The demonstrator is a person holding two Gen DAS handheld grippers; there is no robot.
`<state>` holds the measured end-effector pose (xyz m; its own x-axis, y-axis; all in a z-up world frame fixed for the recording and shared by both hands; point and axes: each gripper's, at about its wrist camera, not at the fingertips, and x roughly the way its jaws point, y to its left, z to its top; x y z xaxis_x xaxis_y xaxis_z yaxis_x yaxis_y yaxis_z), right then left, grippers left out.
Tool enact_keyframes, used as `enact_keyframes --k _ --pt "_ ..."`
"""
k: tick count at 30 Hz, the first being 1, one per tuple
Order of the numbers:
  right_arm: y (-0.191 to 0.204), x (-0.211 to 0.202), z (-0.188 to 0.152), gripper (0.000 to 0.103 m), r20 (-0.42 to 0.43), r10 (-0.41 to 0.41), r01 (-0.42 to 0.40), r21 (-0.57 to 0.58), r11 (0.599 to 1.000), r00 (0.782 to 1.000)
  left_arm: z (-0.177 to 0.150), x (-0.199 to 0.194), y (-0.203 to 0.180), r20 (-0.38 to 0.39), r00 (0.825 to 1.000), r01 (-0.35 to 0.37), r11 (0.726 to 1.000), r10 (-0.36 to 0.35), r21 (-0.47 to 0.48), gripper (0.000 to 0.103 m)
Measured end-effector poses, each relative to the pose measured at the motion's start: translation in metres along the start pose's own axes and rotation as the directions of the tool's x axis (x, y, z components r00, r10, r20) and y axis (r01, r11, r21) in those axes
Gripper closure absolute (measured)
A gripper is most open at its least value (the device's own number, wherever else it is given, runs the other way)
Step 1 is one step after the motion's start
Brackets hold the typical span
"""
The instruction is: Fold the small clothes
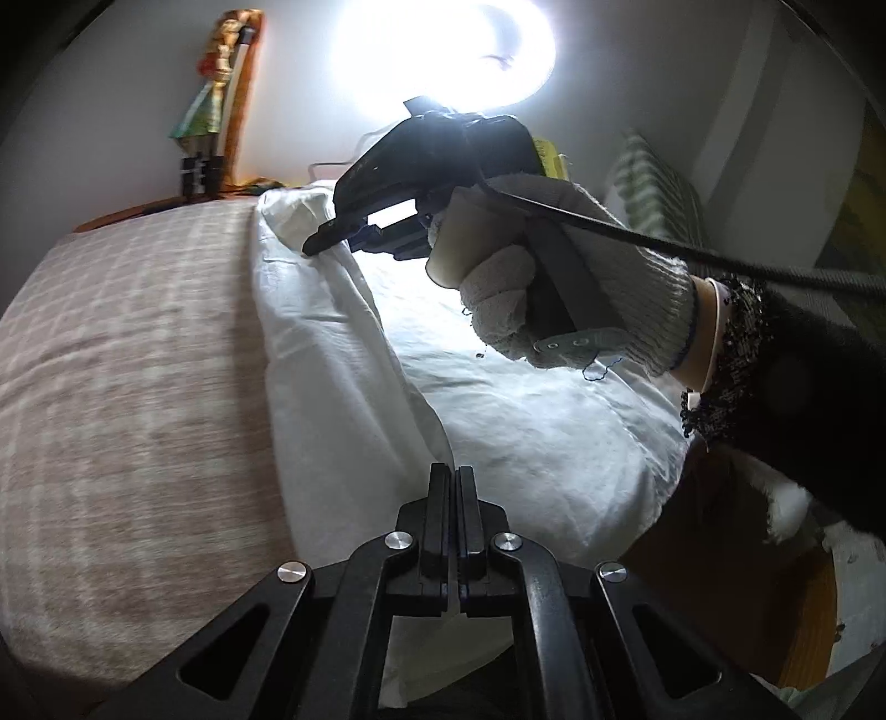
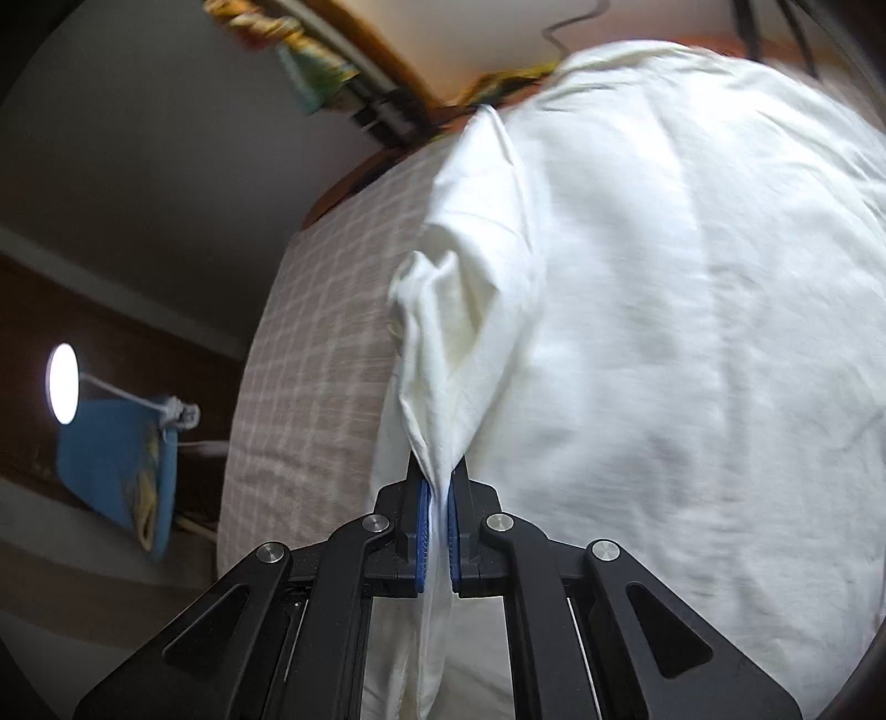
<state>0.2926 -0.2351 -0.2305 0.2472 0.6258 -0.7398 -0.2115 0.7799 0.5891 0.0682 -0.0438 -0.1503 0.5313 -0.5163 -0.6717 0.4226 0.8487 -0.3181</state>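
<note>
A white garment [image 1: 526, 421] lies spread on a beige checked cloth [image 1: 127, 354], with one side folded over into a long ridge. My left gripper [image 1: 455, 476] is shut, its jaws pressed together on the garment's near edge. My right gripper [image 1: 326, 239], held in a gloved hand [image 1: 554, 277], pinches the garment's far edge. In the right wrist view the right gripper [image 2: 438, 487] is shut on a bunched fold of the white garment [image 2: 664, 310], which runs down between the blue pads [image 2: 422, 520].
A bright round lamp [image 1: 443, 50] shines at the back. A colourful hanging object [image 1: 216, 94] stands at the far left by the wall. A striped green cushion [image 1: 659, 183] sits at the far right. A blue cloth [image 2: 116, 448] hangs beside the table.
</note>
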Motion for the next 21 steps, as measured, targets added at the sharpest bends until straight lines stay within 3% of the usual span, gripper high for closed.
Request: enact_keyframes --k 8,9,11,14,16,19,21 --pt "-0.002 0.006 0.005 0.096 -0.006 -0.133 0.132 -0.104 0.986 0.991 0.001 0.026 -0.013 -0.069 0.997 0.017 0.999 -0.015 0.027 0.103" --pt "-0.001 0.008 0.006 0.096 -0.009 -0.152 0.15 -0.12 0.981 0.988 0.0 0.027 -0.014 -0.086 0.996 0.032 0.999 -0.029 0.026 0.1" --pt "0.004 0.008 0.007 0.094 -0.004 -0.196 0.193 -0.155 0.969 0.981 -0.003 0.026 -0.019 -0.108 0.993 0.048 0.998 -0.044 0.034 0.073" --pt "0.009 -0.002 0.006 0.083 0.024 -0.264 0.264 -0.189 0.946 0.964 -0.01 0.009 -0.021 -0.098 0.995 0.031 0.997 -0.024 0.064 0.072" --pt "0.009 -0.014 0.007 0.08 0.055 -0.282 0.288 -0.198 0.937 0.958 -0.014 -0.007 -0.017 -0.073 0.997 0.002 0.997 0.003 0.074 0.072" --pt "0.015 -0.035 0.005 0.08 0.139 -0.282 0.308 -0.222 0.925 0.949 -0.017 -0.028 0.002 -0.034 0.997 -0.064 0.997 0.066 0.044 0.073" --pt "0.025 -0.043 0.004 0.08 0.185 -0.231 0.274 -0.254 0.928 0.955 -0.013 -0.029 0.013 -0.022 0.995 -0.099 0.995 0.099 0.032 0.074"
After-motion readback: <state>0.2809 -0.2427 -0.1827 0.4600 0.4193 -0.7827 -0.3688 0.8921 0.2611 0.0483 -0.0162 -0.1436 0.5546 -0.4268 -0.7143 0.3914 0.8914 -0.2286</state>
